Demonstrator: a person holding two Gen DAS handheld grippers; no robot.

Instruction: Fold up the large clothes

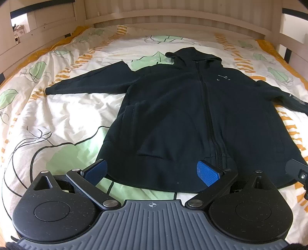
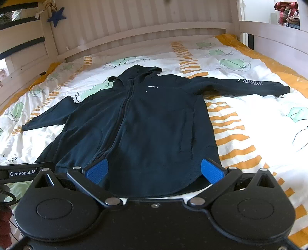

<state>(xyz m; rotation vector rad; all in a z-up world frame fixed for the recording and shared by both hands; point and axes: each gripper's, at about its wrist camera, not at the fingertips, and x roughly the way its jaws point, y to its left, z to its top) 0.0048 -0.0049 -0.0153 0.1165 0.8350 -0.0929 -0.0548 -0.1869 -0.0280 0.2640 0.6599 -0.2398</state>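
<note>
A dark navy zip hoodie (image 1: 184, 115) lies flat and face up on the bed, hood towards the headboard, both sleeves spread outwards. The right wrist view shows the same hoodie (image 2: 138, 123), its right sleeve (image 2: 246, 84) carrying white lettering. My left gripper (image 1: 153, 172) hovers open over the left half of the bottom hem, blue pads wide apart, holding nothing. My right gripper (image 2: 154, 171) is open over the right half of the hem, also with nothing between its fingers. The right gripper's edge (image 1: 297, 170) shows at the left view's right side.
The bed is covered by a white quilt (image 1: 57, 115) with green leaf and orange stripe prints. A pale wooden headboard (image 2: 134, 34) runs along the far side, and wooden side rails (image 2: 269, 32) border the bed. A blue star (image 2: 56, 16) hangs at the upper left.
</note>
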